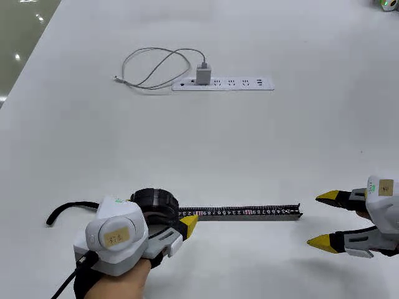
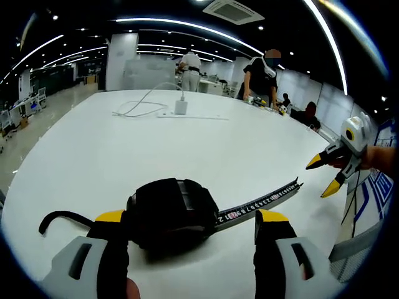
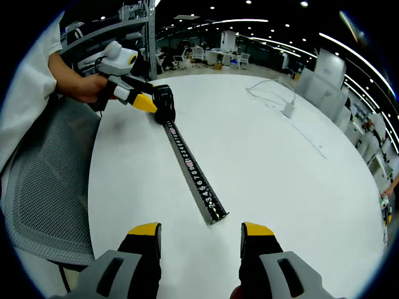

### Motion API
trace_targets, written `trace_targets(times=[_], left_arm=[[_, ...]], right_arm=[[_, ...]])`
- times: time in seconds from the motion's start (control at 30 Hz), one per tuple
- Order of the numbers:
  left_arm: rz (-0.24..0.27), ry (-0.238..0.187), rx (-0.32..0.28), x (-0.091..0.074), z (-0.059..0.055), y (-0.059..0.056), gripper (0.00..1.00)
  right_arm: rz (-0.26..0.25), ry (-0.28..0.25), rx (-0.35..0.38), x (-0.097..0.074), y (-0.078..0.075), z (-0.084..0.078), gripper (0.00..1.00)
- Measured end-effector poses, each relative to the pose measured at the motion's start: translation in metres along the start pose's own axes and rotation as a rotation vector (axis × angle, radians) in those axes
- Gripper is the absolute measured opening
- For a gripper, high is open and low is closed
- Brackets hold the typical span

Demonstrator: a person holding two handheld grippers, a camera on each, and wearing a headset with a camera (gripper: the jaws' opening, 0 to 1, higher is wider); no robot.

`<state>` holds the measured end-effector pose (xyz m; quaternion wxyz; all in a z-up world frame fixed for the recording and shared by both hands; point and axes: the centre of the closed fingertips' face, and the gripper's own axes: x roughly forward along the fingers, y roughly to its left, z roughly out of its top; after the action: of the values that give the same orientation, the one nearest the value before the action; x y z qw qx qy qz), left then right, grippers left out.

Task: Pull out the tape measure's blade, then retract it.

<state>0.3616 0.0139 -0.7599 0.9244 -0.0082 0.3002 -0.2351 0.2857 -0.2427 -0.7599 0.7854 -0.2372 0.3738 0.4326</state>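
Observation:
A black tape measure case (image 1: 156,202) lies on the white table (image 1: 249,149), its wrist strap (image 1: 62,210) trailing left. Its blade (image 1: 243,212) is drawn out to the right and lies flat, ending at a hook (image 1: 300,211). My left gripper (image 1: 169,210) is open around the case (image 2: 171,212); the case touches the left finger (image 2: 112,218) and a gap shows at the other. My right gripper (image 1: 324,219) is open and holds nothing. It sits just short of the blade's end (image 3: 215,217) and does not touch it (image 3: 201,232).
A white power strip (image 1: 223,83) with a charger (image 1: 203,73) and a looped cable (image 1: 149,68) lies at the far middle of the table. The table's left edge (image 1: 25,62) runs diagonally. People (image 2: 259,71) stand beyond the table's far end. A mesh chair (image 3: 43,187) is beside the table.

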Motion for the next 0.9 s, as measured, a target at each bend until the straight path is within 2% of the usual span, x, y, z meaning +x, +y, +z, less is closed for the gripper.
trace_targets(times=[0.13,0.43,0.9], left_arm=[[0.021,-0.004,-0.015,0.002,0.001,0.002,0.78],[0.07,0.002,-0.046,0.005,0.001,0.011,0.7],[0.095,0.01,-0.097,0.009,0.0,0.017,0.65]], right_arm=[[0.023,0.03,-0.035,0.004,-0.003,-0.002,0.47],[0.05,0.059,-0.065,0.011,-0.015,-0.001,0.44],[0.092,0.099,-0.112,0.025,-0.021,-0.001,0.34]])
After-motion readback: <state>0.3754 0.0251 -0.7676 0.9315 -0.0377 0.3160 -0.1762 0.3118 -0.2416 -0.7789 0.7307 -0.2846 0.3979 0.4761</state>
